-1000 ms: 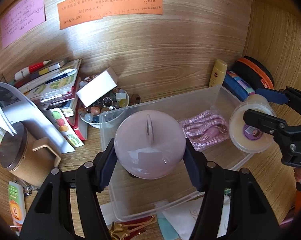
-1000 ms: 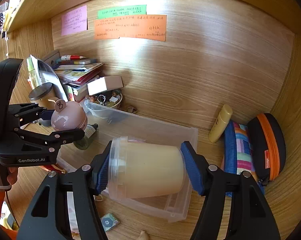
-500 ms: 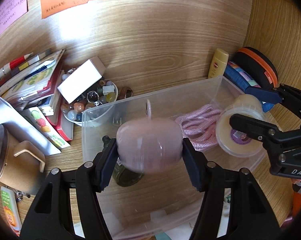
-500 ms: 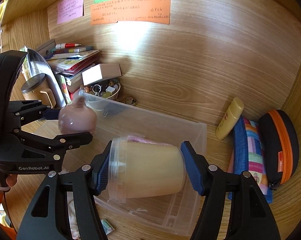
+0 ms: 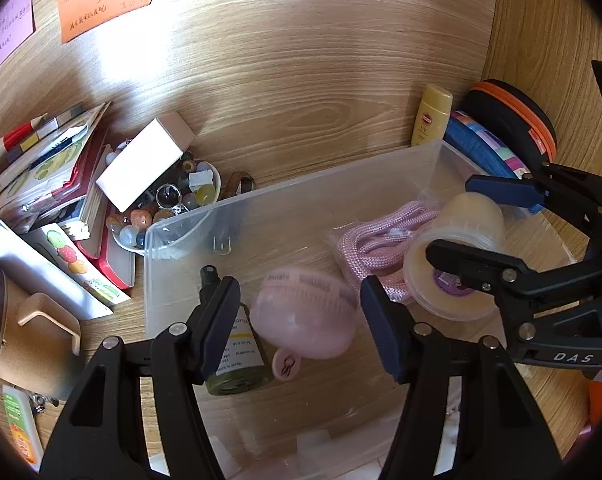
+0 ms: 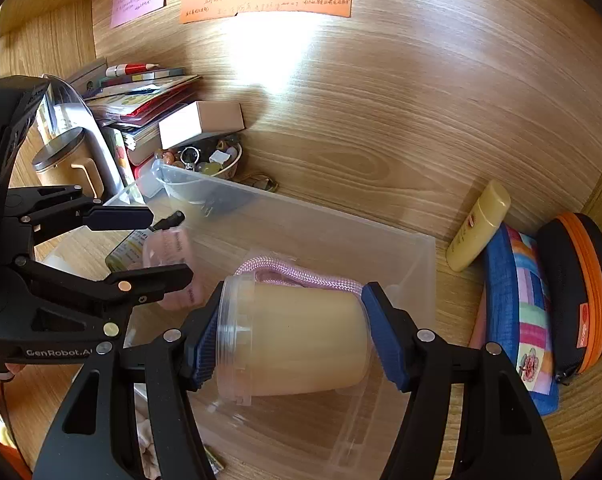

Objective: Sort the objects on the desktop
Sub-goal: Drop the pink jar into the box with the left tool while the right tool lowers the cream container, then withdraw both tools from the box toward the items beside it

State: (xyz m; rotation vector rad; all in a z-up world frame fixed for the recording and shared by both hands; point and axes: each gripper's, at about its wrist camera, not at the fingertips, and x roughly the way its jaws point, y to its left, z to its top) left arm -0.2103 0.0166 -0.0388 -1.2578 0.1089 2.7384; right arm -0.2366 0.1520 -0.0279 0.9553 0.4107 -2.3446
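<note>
Two-handed sorting into the clear plastic bin [image 5: 381, 184]. My left tool [image 5: 297, 312] stands with its jaws apart; the pink egg-shaped object [image 5: 305, 312] sits in the gap between its pads, motion-blurred, touching neither pad as far as I can tell, over the bin floor. Just left of that tool's left pad lies a green glass bottle [image 5: 237, 352], its long axis running away from the tool, cap farthest.

My right tool [image 6: 289, 336] is clamped on the cream lidded cup [image 6: 293, 336], which lies on its side, long axis crosswise between the pads, lid toward the left pad. It hangs over the bin's right half, directly above the coiled pink rope [image 6: 297, 274].

The coming move, I judge, is lowering the cup; it turns on what is beneath the right tool: rope straight ahead, bare floor nearer me. The bin's right wall is close beyond the right pad, with the yellow tube [image 6: 479, 226] and striped pouch [image 6: 521, 312] outside it. The left tool is near on the other side, so lateral room is narrow.
</note>
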